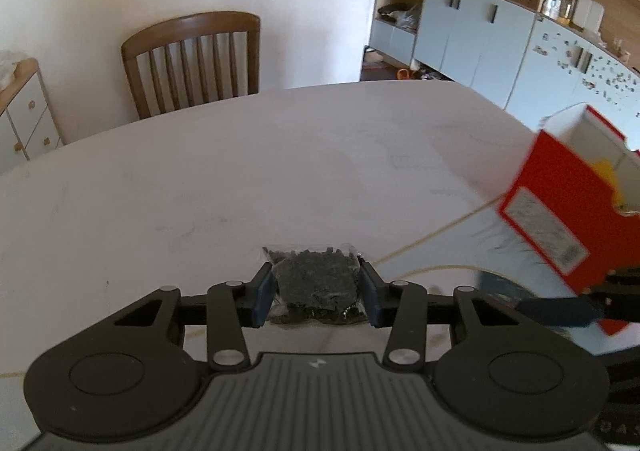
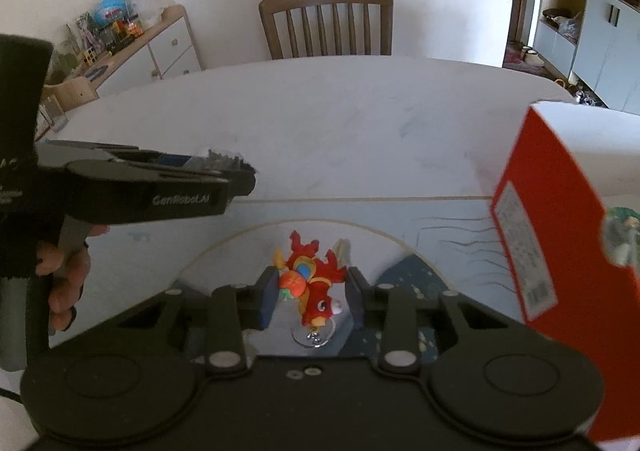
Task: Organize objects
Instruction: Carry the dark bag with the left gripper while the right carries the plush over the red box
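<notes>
My left gripper (image 1: 316,291) is shut on a small clear bag of dark bits (image 1: 314,283) and holds it above the white table (image 1: 240,171). It also shows from the side in the right wrist view (image 2: 240,175), at the left. My right gripper (image 2: 312,291) is shut on a red and orange toy figure with a key ring (image 2: 310,283), held above the table. A red open box (image 1: 568,203) stands at the right; in the right wrist view the box (image 2: 560,243) is close on the right.
A wooden chair (image 1: 192,59) stands at the table's far side. Pale blue cabinets with shelves (image 1: 480,23) are at the back right. A low sideboard with toys (image 2: 132,43) is at the back left. The table (image 2: 340,123) has a curved gold line and a dark patch.
</notes>
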`<move>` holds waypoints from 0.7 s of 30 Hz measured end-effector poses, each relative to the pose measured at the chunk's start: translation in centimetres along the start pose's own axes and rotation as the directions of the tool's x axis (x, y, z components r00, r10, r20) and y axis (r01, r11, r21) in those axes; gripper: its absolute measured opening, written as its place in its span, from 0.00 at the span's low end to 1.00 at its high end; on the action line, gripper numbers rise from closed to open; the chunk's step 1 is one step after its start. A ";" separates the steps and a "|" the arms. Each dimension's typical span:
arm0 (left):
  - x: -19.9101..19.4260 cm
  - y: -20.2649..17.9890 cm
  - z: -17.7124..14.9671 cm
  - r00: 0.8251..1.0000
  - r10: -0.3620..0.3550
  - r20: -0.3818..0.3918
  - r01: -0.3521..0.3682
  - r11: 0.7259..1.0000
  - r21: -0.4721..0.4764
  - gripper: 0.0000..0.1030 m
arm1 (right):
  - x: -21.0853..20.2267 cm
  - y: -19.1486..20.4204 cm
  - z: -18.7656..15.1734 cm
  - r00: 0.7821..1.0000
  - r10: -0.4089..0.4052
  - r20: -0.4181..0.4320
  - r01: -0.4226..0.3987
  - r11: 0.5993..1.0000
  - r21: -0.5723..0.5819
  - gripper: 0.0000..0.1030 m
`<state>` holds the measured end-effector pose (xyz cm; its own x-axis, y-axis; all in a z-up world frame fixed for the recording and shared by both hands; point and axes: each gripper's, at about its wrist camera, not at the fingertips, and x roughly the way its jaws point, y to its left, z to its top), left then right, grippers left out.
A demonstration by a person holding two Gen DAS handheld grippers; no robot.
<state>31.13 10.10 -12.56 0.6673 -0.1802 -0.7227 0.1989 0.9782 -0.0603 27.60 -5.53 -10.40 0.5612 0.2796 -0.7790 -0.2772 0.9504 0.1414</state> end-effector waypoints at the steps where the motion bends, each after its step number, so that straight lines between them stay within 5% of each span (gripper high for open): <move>1: -0.5 -0.4 0.1 1.000 -0.005 0.000 0.005 1.000 0.006 0.43 | -0.6 -0.1 0.0 1.000 -0.001 0.004 0.001 1.000 0.002 0.33; 21: -10.7 -9.1 0.6 0.998 -0.054 -0.014 0.055 0.993 0.107 0.43 | -12.7 -3.8 -0.1 0.996 0.016 0.091 -0.017 1.000 0.006 0.33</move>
<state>22.61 3.09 -3.93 0.6452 -0.2309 -0.7282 0.3106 0.9502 -0.0261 21.41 -12.69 -1.10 0.6250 0.3060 -0.7182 -0.2818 0.9464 0.1580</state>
